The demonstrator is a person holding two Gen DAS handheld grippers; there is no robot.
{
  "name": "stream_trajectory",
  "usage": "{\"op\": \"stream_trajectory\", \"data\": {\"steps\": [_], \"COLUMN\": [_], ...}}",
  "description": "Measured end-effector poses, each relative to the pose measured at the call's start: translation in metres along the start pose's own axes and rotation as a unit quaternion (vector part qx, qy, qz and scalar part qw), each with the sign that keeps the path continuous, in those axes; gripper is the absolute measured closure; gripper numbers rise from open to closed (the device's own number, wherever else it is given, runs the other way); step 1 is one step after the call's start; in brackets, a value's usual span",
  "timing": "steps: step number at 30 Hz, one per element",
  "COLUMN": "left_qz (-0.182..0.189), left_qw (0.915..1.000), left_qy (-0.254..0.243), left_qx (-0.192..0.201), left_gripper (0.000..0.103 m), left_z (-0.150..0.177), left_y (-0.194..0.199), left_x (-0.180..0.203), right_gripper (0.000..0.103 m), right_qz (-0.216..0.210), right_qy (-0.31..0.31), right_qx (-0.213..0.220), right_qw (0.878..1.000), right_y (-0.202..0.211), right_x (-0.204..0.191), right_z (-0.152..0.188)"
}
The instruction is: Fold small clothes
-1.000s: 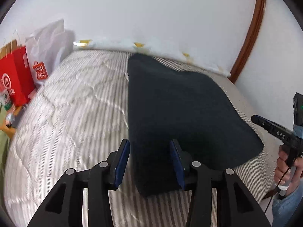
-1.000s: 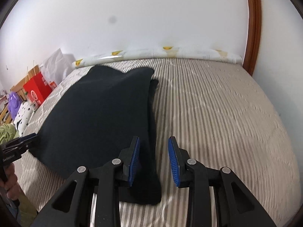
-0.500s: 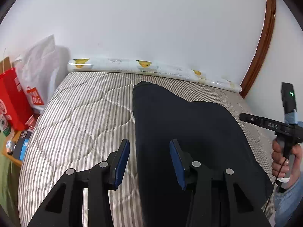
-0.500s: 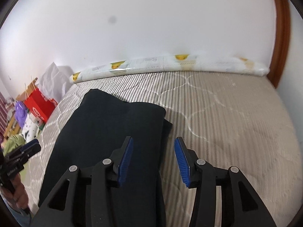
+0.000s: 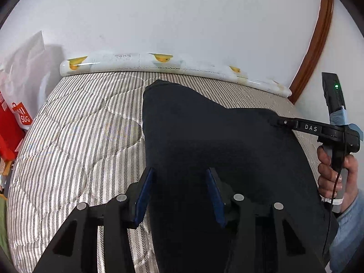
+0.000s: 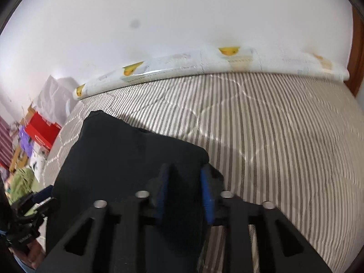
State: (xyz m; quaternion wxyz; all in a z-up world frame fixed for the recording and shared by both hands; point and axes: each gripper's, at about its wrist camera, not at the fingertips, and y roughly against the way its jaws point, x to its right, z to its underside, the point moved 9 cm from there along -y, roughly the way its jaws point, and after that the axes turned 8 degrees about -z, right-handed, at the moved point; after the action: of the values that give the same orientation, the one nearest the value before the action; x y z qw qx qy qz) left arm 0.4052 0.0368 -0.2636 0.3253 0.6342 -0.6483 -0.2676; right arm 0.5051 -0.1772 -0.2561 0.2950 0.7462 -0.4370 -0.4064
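One dark garment (image 5: 204, 141), two grippers (image 5: 179, 195) (image 6: 185, 191), one red bag (image 5: 9, 127), one white bag (image 5: 27, 68)

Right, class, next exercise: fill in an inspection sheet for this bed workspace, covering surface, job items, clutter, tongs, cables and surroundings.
Surface: striped quilted bed cover, lying flat.
Job's things: one dark garment, spread lengthwise on the cover.
Clutter: red bag and white bag beside the bed; mixed items on the floor, too blurred to name.
Left tongs: open, astride the garment's near edge.
Right tongs: jaws have just been closing; now pinching the garment's near right corner.
Cables: thin black cable hanging by the right hand.
Surroundings: white wall, printed roll along the far edge, wooden frame.
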Motion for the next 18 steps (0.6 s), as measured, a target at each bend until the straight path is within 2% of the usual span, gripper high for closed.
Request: {"op": "stream_trajectory", "data": {"steps": [1,3,4,6,8,11,13,18], "left_qz": [0.000,0.002,0.003,0.005,0.000,-0.003,-0.003,-0.004], "left_qw": [1.0000,1.0000,1.0000,1.0000,1.0000,1.0000,1.0000,0.9999], "left_qy": [0.000,0.000,0.000,-0.002,-0.006,-0.006,-0.007,-0.012], "left_qx": [0.000,0.001,0.000,-0.001,-0.002,-0.004,-0.003,-0.002], "left_gripper": [0.058,0.057,0.057,0.057,0.057,0.057,0.057,0.057], "left_z": [0.000,0.001,0.000,0.001,0.001,0.002,0.005,0.014], "left_y": [0.000,0.001,0.001,0.002,0.002,0.004,0.008,0.018], "left_x": [0.000,0.000,0.000,0.001,0.002,0.002,0.002,0.003], "right_gripper": [0.092,0.095,0.095,0.095,0.095,0.095,0.088,0.076], "right_qz": [-0.002,-0.012,-0.021,-0.028,-0.024,-0.013,-0.009,-0.019], "right_qy": [0.017,0.037,0.042,0.035,0.024,0.009,0.003,-0.025], "right_qx": [0.007,0.037,0.067,0.097,0.088,0.047,0.028,0.035], "right_qw": [1.000,0.999,0.997,0.994,0.996,0.999,1.000,0.999], "right_y": [0.002,0.013,0.026,0.037,0.032,0.008,0.004,0.041], "right_x": [-0.005,-0.011,-0.012,-0.007,0.000,0.008,0.009,0.014], "right_z": [-0.003,-0.008,-0.013,-0.018,-0.018,-0.010,-0.007,0.005]}}
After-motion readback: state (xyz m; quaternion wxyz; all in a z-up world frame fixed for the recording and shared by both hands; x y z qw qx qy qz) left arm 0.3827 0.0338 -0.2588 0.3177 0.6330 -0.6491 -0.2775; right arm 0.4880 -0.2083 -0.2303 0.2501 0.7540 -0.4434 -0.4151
